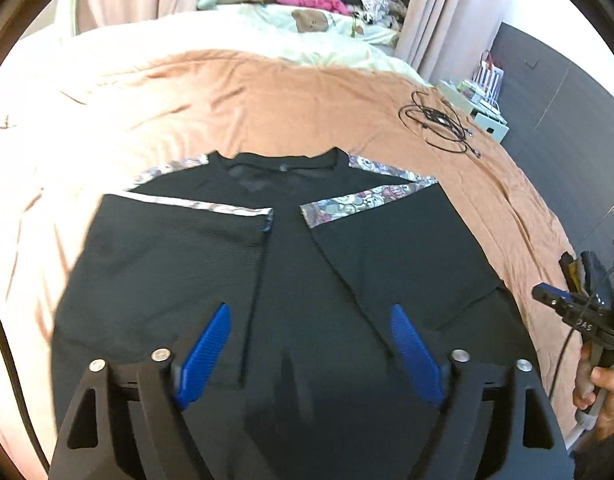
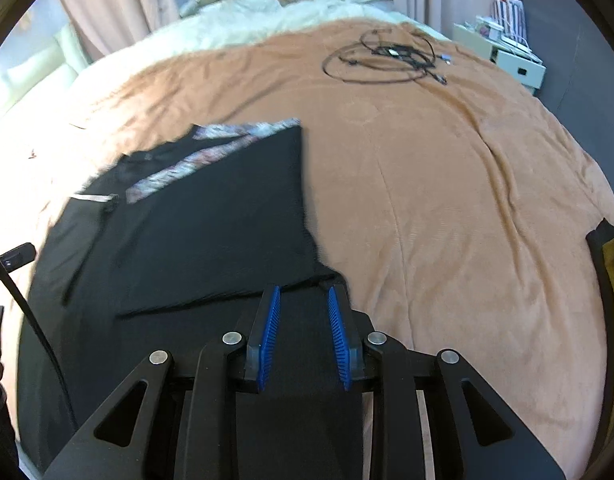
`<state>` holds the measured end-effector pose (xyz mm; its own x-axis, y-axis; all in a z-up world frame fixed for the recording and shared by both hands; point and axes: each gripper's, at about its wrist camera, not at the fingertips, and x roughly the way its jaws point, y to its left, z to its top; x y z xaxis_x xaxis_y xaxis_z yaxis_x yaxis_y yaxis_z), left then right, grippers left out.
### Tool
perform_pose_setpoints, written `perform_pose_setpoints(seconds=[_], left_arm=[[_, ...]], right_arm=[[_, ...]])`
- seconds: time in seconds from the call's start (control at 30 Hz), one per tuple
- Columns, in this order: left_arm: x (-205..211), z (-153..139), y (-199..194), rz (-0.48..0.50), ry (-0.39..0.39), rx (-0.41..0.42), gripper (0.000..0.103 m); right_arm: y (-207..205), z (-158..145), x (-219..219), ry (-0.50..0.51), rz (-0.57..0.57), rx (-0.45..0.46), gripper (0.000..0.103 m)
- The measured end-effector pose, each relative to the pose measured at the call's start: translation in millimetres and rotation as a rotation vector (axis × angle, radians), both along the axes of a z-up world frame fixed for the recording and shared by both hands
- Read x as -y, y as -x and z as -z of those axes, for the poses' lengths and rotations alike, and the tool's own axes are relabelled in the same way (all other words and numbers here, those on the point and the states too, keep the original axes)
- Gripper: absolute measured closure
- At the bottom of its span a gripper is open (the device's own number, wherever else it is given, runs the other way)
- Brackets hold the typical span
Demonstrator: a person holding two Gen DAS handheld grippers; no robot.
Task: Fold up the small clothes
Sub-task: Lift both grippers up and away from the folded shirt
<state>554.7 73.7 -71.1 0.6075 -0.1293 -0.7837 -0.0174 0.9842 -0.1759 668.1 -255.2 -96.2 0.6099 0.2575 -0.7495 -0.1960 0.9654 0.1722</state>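
The left gripper [image 1: 309, 320] hangs above a black T-shirt [image 1: 287, 280], its blue pads [image 1: 209, 354] spread wide with nothing between them but the cloth lying below; the right gripper [image 2: 303, 300] hovers over the shirt's right edge, its blue ridged pads [image 2: 269, 336] a narrow gap apart and parallel, with black fabric visible under the gap and no fold pinched between them, so far as the right wrist view shows. Just beyond the left gripper, both sleeves of the shirt are turned inward over the body, their patterned bands [image 1: 359, 204] angled toward the middle and a strip of the body showing between them; the collar [image 1: 275, 158] points away from both tools. The shirt lies flat on a tan blanket [image 2: 447, 200] that covers the bed; farther out, to the right, a tangle of black cables [image 2: 387, 60] rests on the blanket, well apart from the shirt. Beyond the blanket a cream duvet [image 1: 267, 32] runs toward soft toys and a pink heap at the head of the bed; pale curtains [image 1: 439, 12] hang on either side. At the right edge of the left wrist view a hand [image 1: 603, 388] grips the handle of the right gripper.
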Motion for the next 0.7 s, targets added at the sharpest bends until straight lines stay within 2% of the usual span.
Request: perform_pose_setpoints(seconds=[0.13, 0.2, 0.3, 0.37, 0.43, 0.57, 0.7], left_arm=[[-7, -14, 27, -0.006, -0.021, 0.018, 0.011], [-10, -20, 40, 0.005, -0.021, 0.018, 0.001], [-14, -25, 60, 0.033, 0.003, -0.011, 0.0], [-17, -27, 73, 0.027, -0.025, -0.029, 0.0], [-22, -31, 89, 0.013, -0.056, -0.021, 0.0], [-35, -35, 123, -0.002, -0.066, -0.016, 0.0], [-42, -39, 157, 0.025, -0.066, 0.017, 0.0]], right_arm=[[34, -14, 1, 0.057, 0.014, 0.063, 0.08], [51, -20, 0, 0.065, 0.014, 0.08, 0.08], [80, -31, -4, 0.08, 0.023, 0.112, 0.08], [94, -36, -7, 0.084, 0.017, 0.125, 0.078], [108, -39, -11, 0.097, 0.025, 0.121, 0.066], [133, -48, -13, 0.057, 0.01, 0.153, 0.062], [163, -53, -10, 0.047, -0.002, 0.172, 0.058]])
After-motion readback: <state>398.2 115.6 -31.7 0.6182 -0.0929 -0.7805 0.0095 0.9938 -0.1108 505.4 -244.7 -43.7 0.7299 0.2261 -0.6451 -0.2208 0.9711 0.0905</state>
